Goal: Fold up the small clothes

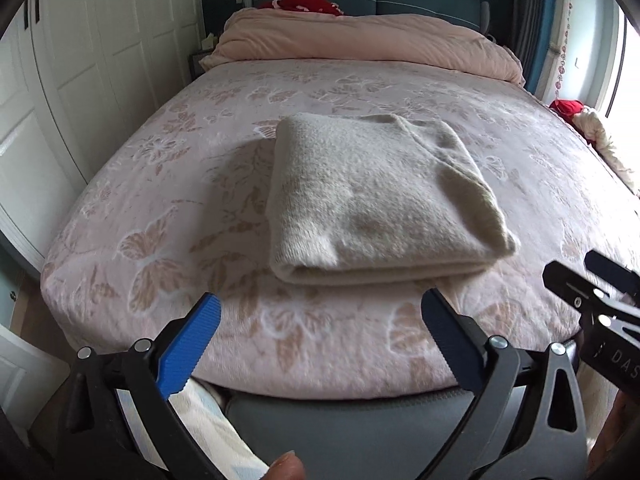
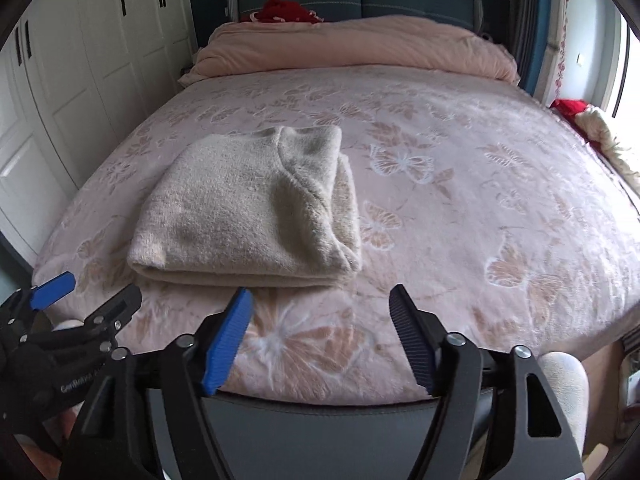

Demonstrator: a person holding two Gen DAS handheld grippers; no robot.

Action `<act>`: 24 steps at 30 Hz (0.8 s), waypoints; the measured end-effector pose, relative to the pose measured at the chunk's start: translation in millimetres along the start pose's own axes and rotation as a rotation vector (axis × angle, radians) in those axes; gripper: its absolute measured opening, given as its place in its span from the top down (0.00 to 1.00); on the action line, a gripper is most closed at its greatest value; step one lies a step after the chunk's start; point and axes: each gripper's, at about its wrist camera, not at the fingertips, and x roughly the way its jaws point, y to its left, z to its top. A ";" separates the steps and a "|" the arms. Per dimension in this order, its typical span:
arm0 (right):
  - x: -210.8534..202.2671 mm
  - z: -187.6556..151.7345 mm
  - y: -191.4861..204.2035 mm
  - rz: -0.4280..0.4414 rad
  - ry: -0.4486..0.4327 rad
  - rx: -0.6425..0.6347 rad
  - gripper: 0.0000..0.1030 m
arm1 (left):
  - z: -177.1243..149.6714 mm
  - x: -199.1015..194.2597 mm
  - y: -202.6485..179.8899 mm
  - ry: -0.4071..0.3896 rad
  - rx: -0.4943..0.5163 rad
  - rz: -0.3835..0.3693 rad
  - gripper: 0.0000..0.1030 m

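Bed (image 1: 168,216) holds one folded sweater (image 1: 376,200); two hand-held grippers gape.

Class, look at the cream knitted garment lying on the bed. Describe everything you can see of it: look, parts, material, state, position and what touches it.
The cream knitted garment is fuzzy and woolly-looking, plain off-white, with no pattern. It is folded into a thick, roughly rectangular bundle: stacked layers show along the near edge, and a curved flap lies across the top on its right side. It lies flat on the pink butterfly-patterned bedspread, near the foot of the bed, touching only that. Both grippers are short of it, open and empty.
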 end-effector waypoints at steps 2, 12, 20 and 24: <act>-3.2 -7.4 -3.0 -0.012 -0.011 -0.005 0.29 | -9.8 -2.9 -6.6 0.000 0.018 0.013 0.05; -3.1 -41.3 2.4 0.032 -0.012 -0.024 0.28 | -35.9 -9.7 -17.3 -0.015 0.027 0.051 0.05; 0.1 -45.0 7.3 0.031 -0.011 -0.022 0.27 | -37.9 -7.5 -16.2 -0.003 0.012 0.080 0.05; 2.1 -46.3 8.7 0.031 -0.005 -0.032 0.26 | -38.3 -5.5 -14.3 0.005 0.001 0.077 0.05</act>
